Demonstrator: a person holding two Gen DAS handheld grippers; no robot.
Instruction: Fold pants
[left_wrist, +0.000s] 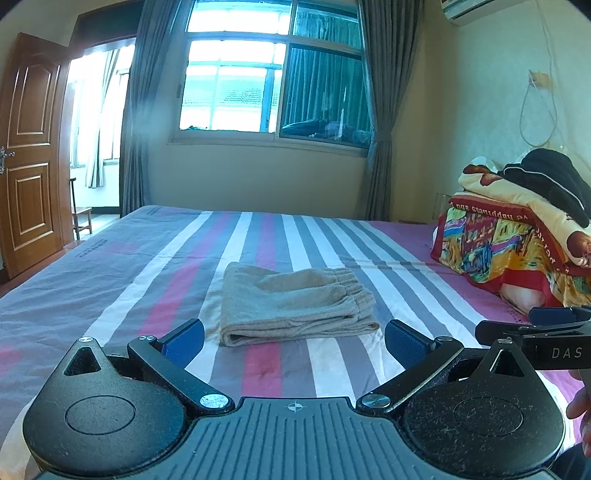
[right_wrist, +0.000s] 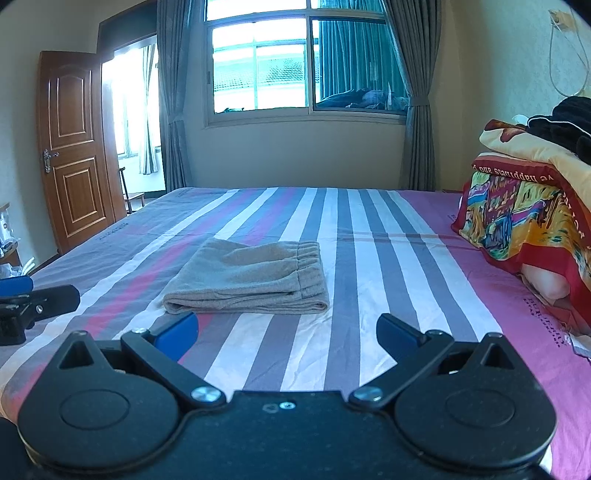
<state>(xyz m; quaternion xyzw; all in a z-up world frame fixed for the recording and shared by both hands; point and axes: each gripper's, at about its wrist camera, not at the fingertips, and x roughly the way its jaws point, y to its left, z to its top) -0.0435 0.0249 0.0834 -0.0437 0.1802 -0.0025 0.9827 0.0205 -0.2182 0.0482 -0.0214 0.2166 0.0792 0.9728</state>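
The beige pants (left_wrist: 295, 304) lie folded into a compact stack on the striped bed sheet (left_wrist: 147, 295), elastic waistband to the right. They also show in the right wrist view (right_wrist: 251, 282). My left gripper (left_wrist: 293, 341) is open and empty, just short of the pants' near edge. My right gripper (right_wrist: 286, 332) is open and empty, a little back from the pants. The right gripper shows at the right edge of the left wrist view (left_wrist: 532, 332). The left gripper shows at the left edge of the right wrist view (right_wrist: 37, 301).
A pile of colourful folded quilts (left_wrist: 517, 240) with a black garment (left_wrist: 550, 177) on top sits at the bed's right side. A wooden door (left_wrist: 29, 155) stands open at the left. A curtained window (left_wrist: 273, 70) is behind the bed.
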